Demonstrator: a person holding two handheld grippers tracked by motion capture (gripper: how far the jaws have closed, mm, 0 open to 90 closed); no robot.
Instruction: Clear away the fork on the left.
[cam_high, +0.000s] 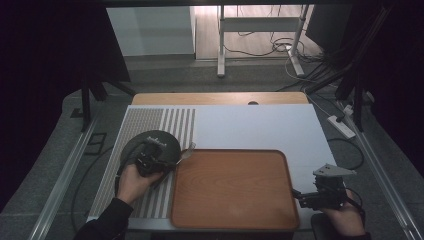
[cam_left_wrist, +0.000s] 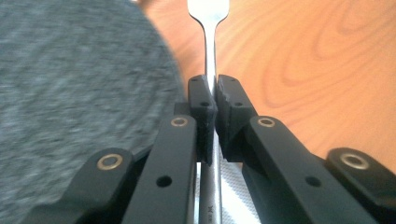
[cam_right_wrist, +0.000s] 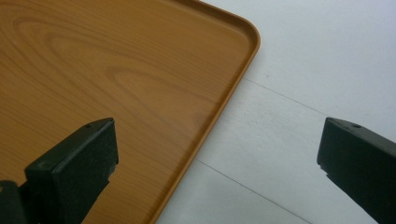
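A slim metal utensil (cam_left_wrist: 208, 28) is clamped by its handle in my left gripper (cam_left_wrist: 214, 93), which is shut on it. Its head is cut off by the top of the left gripper view, so I cannot tell fork from spoon. In the high view the utensil (cam_high: 186, 152) pokes out to the right of the left gripper (cam_high: 169, 159), reaching the far left corner of the wooden tray (cam_high: 232, 187). A dark grey round plate (cam_high: 150, 142) lies under that gripper. My right gripper (cam_high: 300, 196) hovers open at the tray's right edge (cam_right_wrist: 224, 100), with nothing between its jaws.
A grey and white striped mat (cam_high: 172, 122) lies under the plate on the left. White tabletop (cam_high: 260, 127) stretches behind and to the right of the tray. A power strip (cam_high: 341, 126) and cables lie on the floor at the right.
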